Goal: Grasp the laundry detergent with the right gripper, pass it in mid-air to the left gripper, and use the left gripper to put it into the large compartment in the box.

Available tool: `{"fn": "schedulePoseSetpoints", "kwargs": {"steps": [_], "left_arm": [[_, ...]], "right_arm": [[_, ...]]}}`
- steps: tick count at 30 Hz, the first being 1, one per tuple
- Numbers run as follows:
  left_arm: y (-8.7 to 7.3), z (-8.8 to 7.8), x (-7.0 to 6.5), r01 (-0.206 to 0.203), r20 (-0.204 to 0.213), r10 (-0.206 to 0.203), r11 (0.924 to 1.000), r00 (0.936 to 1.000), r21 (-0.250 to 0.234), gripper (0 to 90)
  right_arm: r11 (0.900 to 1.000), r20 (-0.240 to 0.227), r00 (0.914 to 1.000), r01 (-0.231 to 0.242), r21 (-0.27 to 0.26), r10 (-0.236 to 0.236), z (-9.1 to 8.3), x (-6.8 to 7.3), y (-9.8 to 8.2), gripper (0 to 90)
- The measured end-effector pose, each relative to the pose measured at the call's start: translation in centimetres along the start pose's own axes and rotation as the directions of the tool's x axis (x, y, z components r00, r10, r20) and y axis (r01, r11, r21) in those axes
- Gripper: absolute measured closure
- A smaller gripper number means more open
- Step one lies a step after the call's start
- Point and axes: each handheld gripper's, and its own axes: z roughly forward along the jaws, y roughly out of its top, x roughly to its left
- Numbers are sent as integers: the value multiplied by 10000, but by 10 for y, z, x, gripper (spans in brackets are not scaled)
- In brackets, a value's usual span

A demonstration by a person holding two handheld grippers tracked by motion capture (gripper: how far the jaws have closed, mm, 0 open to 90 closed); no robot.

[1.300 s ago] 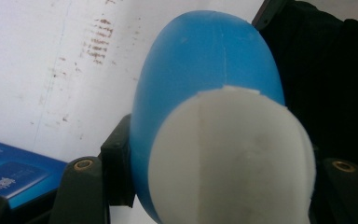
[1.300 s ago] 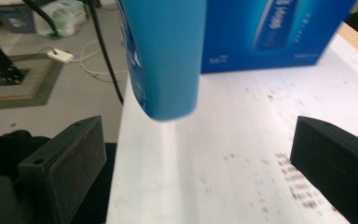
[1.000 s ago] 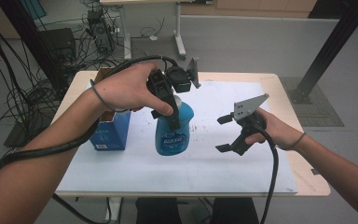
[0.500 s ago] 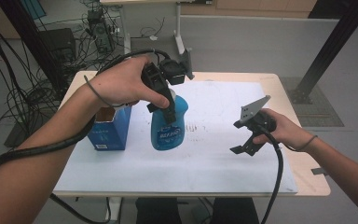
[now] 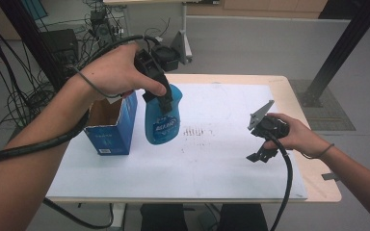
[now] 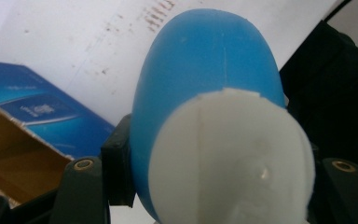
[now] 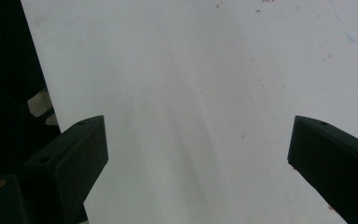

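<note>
A blue bottle (image 5: 161,126) with a white cap (image 6: 233,158) hangs roughly upright above the white sheet (image 5: 212,154). My left gripper (image 5: 163,98) is shut on its upper part; in the left gripper view the black pads (image 6: 118,172) press its sides. Just left of the bottle stands an open blue cardboard box (image 5: 112,129), brown inside (image 6: 9,158). At the right of the table my right gripper (image 5: 254,143) is held low over the sheet. Its jaws stand wide open with nothing between them (image 7: 198,154).
The wooden table (image 5: 313,144) shows a bare strip at the right, with a small piece of tape (image 5: 330,176) near its corner. Faint marks (image 5: 195,131) stain the middle of the sheet. Cables (image 5: 9,96) lie on the floor at the left.
My left hand has lifted the bottle and carried it left, up against the box. My right gripper has drifted right and a little nearer the table's front edge, still open.
</note>
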Motion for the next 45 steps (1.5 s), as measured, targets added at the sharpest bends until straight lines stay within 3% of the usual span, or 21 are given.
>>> {"fn": "schedulePoseSetpoints", "kwargs": {"steps": [7,14,15,21,22,27,28,29,30,31,33,34,35,37,38,39,40,41,42,43,45], "left_arm": [[-3,-17,13,650,-97,-652,9978,9978,-133,380],[-7,-24,32,1311,-167,-1313,9913,9912,-126,379],[-10,-26,39,1581,-199,-1584,9873,9872,-172,379],[-15,-32,54,2206,-346,-2214,9750,9746,-262,380],[-17,-35,59,2464,-411,-2477,9686,9680,-337,379],[-20,-40,68,2903,-477,-2920,9561,9552,-401,380],[-23,-42,73,3125,-489,-3146,9488,9480,-456,380],[-23,-42,73,3125,-489,-3146,9488,9480,-456,380],[-25,-43,78,3434,-509,-3461,9376,9368,-550,380],[-25,-43,78,3434,-509,-3461,9376,9368,-550,379],[-29,-46,85,3756,-586,-3790,9247,9235,-618,380],[-31,-46,87,3819,-616,-3854,9221,9207,-616,380],[-34,-49,93,4026,-683,-4070,9127,9109,-695,380],[-36,-51,95,4115,-701,-4161,9087,9066,-705,380],[-38,-53,98,4251,-703,-4303,9018,9000,-773,380],[-42,-56,103,4590,-691,-4654,8837,8824,-917,380],[-42,-56,103,4590,-691,-4654,8837,8824,-917,380],[-45,-57,108,4766,-730,-4839,8737,8721,-977,380],[-45,-57,108,4766,-730,-4839,8737,8721,-977,380],[-49,-58,114,5176,-686,-5255,8490,8480,-1063,380],[-53,-58,120,5462,-731,-5558,8294,8281,-1175,380]], "right_arm": [[9984,-41,9999,-112,563,114,5,-1,-1,50],[9979,-18,9999,-107,645,109,8,0,-2,47],[9980,9,9999,-104,621,103,8,1,-2,47],[9979,-10,9998,-190,614,191,8,0,-2,47],[9980,-10,9998,-172,613,173,9,0,-2,46],[9981,-60,9999,-136,601,139,10,0,0,47],[9980,-67,9999,-131,625,135,10,0,0,46],[9980,-67,9999,-131,625,135,10,0,0,46],[9981,-84,9999,-114,612,119,11,0,1,47],[9979,-62,9999,-126,629,130,11,0,1,46],[9980,-67,9999,-110,629,115,11,0,1,47],[9979,-60,9999,-111,636,115,11,0,1,47],[9981,-58,9999,-140,596,143,11,-1,1,47],[9981,-49,9999,-154,597,158,12,-1,1,46],[9981,-63,9998,-163,590,168,12,-2,1,47],[9980,-48,9998,-170,606,173,12,-2,2,46],[9980,-48,9998,-170,606,173,12,-2,2,46],[9984,-72,9999,-127,553,131,12,-2,2,47],[9984,-72,9999,-127,553,131,12,-2,2,47],[9985,-60,9999,-117,543,120,13,-2,3,47],[9985,-58,9999,-108,540,112,13,-1,4,46]]}}
